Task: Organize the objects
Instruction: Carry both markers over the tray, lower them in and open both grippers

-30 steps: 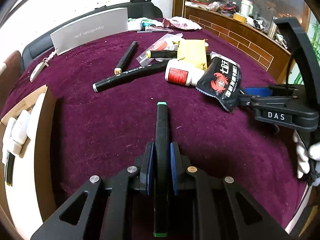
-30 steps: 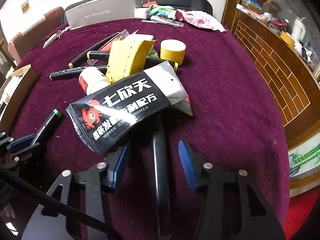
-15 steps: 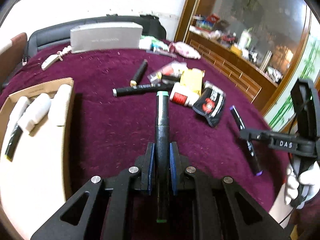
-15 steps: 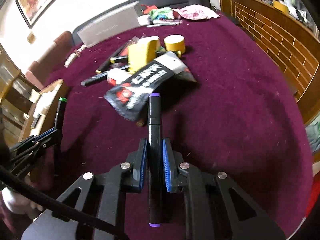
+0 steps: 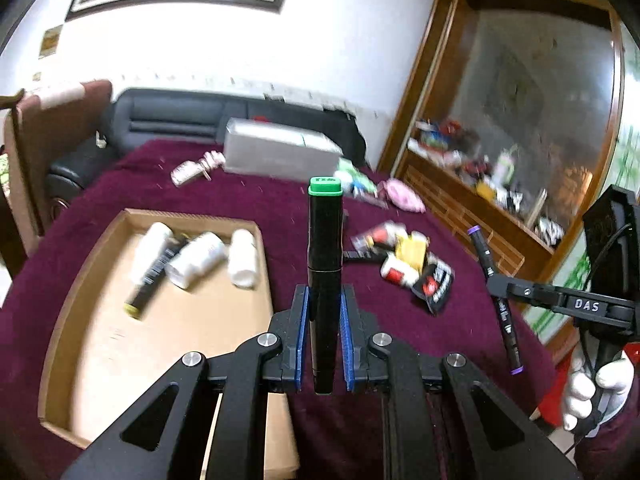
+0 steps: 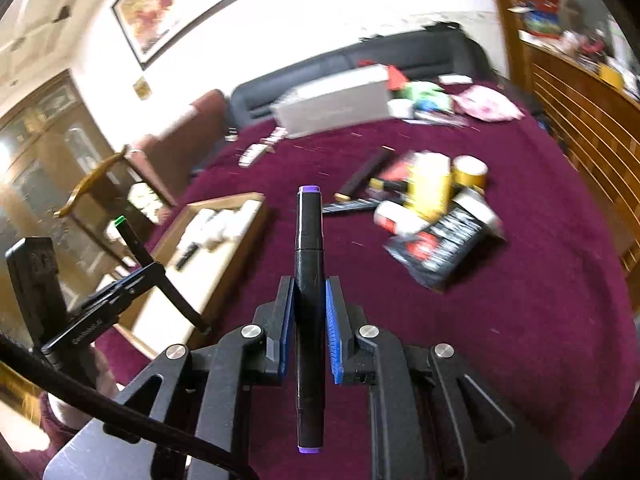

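So on the far left there's a shallow brown cardboard tray (image 5: pixel 60 332) sitting on the dark maroon velvety tablecloth (image 5: pixel 248 196). Inside it, up at the far end, lie three white plastic bottles (image 5: pixel 208 258) on their sides, plus one black marker with a yellow cap (image 5: pixel 150 278) lying next to them.

The left gripper (image 5: pixel 324 322) hangs over the cloth just at the tray's right edge. Its blue pads are pinched tight on a black marker with green end caps (image 5: pixel 325 256), which sticks straight out ahead between the fingers, clear of the table.

Further right is the messy pile: a small white bottle with a red label (image 5: pixel 394 274), a yellow packet (image 5: pixel 412 250), a black snack pouch with a red crab print (image 5: pixel 436 284), and a couple of black markers poking out. Pretty blurry, so that's about all I can make out.

Over on the right, the right gripper (image 6: pixel 309 312) is clamped on a black marker with purple end caps (image 6: pixel 308 248), also held up in the air off the cloth. A white-gloved hand (image 5: pixel 596 392) holds that gripper's handle.

At the back of the table a long grey box (image 5: pixel 276 152) lies in front of a black sofa (image 5: pixel 172 116).
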The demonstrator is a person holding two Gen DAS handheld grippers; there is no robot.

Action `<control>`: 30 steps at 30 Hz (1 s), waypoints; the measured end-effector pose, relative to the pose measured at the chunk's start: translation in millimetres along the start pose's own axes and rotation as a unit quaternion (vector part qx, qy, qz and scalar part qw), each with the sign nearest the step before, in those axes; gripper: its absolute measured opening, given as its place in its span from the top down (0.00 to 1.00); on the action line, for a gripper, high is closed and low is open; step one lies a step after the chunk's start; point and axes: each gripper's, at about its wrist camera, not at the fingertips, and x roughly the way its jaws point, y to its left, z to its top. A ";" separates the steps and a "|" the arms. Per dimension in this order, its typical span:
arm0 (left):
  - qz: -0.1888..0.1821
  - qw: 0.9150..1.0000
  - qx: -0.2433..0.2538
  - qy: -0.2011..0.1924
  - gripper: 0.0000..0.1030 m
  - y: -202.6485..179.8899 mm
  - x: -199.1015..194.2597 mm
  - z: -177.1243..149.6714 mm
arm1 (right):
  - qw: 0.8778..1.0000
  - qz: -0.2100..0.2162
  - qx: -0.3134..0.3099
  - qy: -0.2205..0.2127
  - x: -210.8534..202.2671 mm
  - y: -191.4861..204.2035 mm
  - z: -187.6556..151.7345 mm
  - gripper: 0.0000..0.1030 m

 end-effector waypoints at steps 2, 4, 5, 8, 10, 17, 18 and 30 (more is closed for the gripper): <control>0.007 1.000 0.001 -0.020 0.88 7.1 -17.1 3.1 | 1.000 0.018 -0.013 -0.001 4.5 20.5 5.1 0.88; 0.018 0.999 0.002 -0.033 0.88 17.5 -33.9 4.5 | 0.999 0.037 -0.023 0.004 12.9 39.8 10.9 0.87; 0.023 0.999 0.003 -0.034 0.88 21.8 -37.9 5.0 | 0.999 0.046 -0.027 0.006 17.4 47.5 13.1 0.87; 0.042 0.999 0.008 -0.027 0.88 37.5 -45.0 3.5 | 0.997 0.068 -0.037 0.018 33.7 68.5 17.8 0.87; 0.053 0.998 0.011 -0.012 0.88 46.9 -43.4 0.5 | 0.996 0.078 -0.040 0.029 46.7 79.9 18.2 0.87; 0.063 0.997 0.008 0.048 0.88 78.1 -3.8 -6.8 | 0.988 0.114 -0.013 0.099 117.9 101.5 10.7 0.87; 0.063 0.996 0.004 0.057 0.88 82.5 3.5 -6.8 | 0.987 0.116 -0.009 0.108 127.6 102.8 9.8 0.87; 0.069 0.985 -0.017 0.160 0.89 104.8 91.5 -2.8 | 0.984 0.084 0.027 0.158 214.5 103.0 8.2 0.87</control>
